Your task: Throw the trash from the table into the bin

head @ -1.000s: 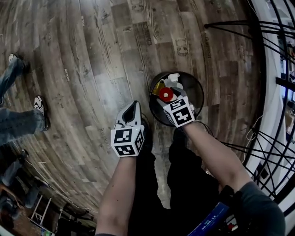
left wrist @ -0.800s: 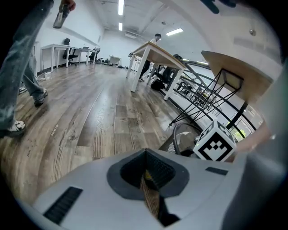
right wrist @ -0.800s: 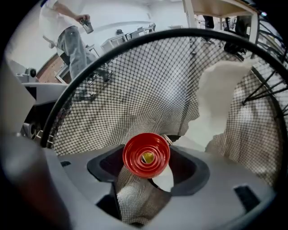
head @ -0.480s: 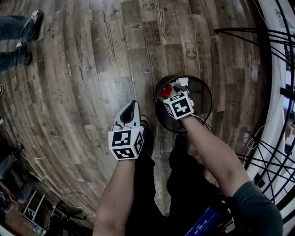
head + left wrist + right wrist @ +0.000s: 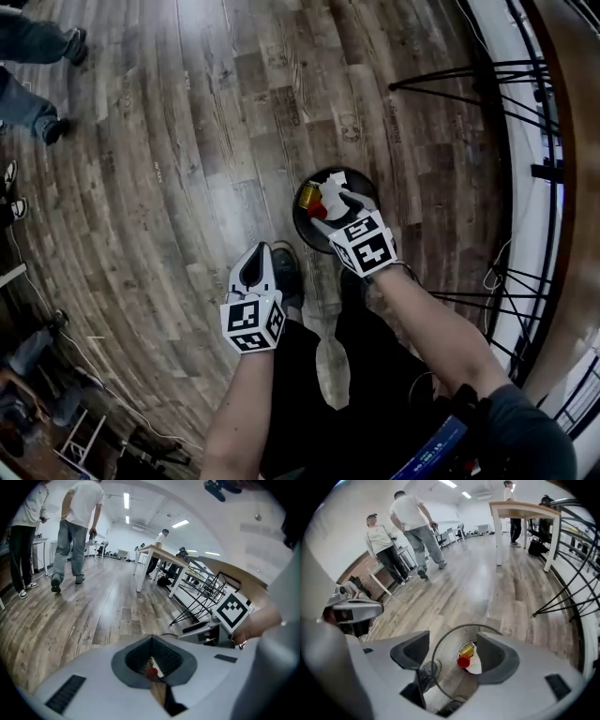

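Ahead of the right gripper (image 5: 454,657), a grey-brown plank floor (image 5: 478,581) runs to a wood-topped table (image 5: 520,506) on white legs, under ceiling strip lights (image 5: 466,495), with black wire racks (image 5: 576,550) to its right.

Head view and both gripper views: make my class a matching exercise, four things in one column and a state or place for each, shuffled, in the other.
Things:
1. left gripper
2. right gripper
3. red cap
4. bin

States or places:
a. lies in the bin
b. jaws apart, above the bin
c. stands on the wooden floor
d. jaws together

Pairs: 1-d, 2-b, 3-a, 4-c
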`<state>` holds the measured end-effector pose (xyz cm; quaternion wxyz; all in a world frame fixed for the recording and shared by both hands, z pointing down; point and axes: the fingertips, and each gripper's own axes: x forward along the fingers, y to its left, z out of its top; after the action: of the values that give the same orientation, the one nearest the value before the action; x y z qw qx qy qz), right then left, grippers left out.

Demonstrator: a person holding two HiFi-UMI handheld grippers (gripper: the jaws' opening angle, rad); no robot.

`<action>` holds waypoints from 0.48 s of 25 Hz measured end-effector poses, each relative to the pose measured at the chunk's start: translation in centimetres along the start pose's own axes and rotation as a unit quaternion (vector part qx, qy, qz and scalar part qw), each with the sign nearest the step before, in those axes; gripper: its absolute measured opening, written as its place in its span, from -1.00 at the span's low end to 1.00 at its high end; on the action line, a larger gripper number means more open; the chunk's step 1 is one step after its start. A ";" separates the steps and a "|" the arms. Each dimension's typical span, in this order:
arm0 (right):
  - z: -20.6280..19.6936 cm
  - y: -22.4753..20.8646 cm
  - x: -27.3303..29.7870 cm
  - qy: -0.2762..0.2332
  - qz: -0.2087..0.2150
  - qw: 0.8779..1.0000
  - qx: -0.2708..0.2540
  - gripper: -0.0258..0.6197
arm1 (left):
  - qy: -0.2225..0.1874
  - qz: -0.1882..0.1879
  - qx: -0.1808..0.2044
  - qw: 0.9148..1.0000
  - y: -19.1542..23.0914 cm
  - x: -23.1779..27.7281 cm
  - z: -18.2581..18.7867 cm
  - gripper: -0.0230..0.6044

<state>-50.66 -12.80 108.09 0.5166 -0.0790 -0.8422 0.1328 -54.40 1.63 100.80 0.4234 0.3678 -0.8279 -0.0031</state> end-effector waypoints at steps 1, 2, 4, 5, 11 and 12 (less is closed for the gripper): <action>0.8 0.6 -2.2 -0.008 0.002 1.000 0.009 0.07 | -0.004 -0.005 0.003 1.000 -1.0 -1.2 1.2 -0.89; 1.4 1.4 -4.5 -0.015 0.006 1.000 0.019 0.07 | -0.008 -0.012 0.008 1.000 -2.1 -2.5 2.3 -0.89; 2.8 3.5 -9.0 -0.030 0.019 0.999 0.030 0.07 | -0.013 -0.033 0.030 0.999 -4.3 -5.1 4.6 -0.89; 3.6 4.5 -11.3 -0.041 0.024 0.998 0.028 0.07 | -0.018 -0.044 0.041 0.998 -5.5 -6.4 5.9 -0.89; 10.0 7.5 -23.2 -0.145 0.015 0.989 0.023 0.06 | -0.067 -0.103 0.072 0.990 -10.8 -12.6 14.5 -0.89; 10.8 8.1 -24.9 -0.159 0.011 0.987 0.023 0.06 | -0.071 -0.111 0.080 0.988 -11.5 -13.8 15.6 -0.89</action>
<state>-49.07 -13.33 79.82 0.3760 -0.0544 -0.9096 0.1683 -53.27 -3.14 77.48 0.3303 0.4888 -0.8074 -0.0099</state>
